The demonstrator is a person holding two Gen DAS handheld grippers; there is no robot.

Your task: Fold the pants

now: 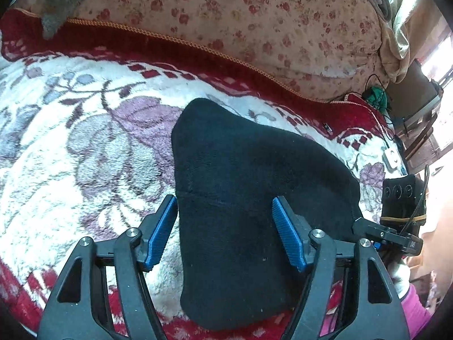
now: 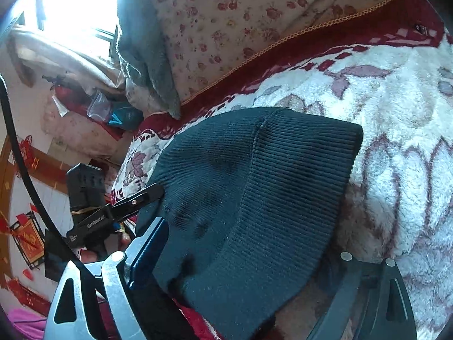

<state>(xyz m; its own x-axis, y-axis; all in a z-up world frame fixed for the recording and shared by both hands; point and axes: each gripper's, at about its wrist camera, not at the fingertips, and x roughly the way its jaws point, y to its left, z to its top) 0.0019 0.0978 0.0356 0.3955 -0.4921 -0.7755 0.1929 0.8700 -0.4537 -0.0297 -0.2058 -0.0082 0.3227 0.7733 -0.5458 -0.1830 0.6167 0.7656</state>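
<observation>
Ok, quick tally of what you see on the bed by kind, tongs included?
Black pants: 1
White floral blanket: 1
Flowered quilt: 1
Grey cloth: 1
Tongs: 2, left tongs and right tongs
Total: 6

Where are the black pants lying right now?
In both wrist views, the black pants lie on the floral blanket, between the left gripper fingers.

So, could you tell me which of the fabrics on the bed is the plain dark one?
The folded pants; the fleece blanket and quilt are floral.
</observation>
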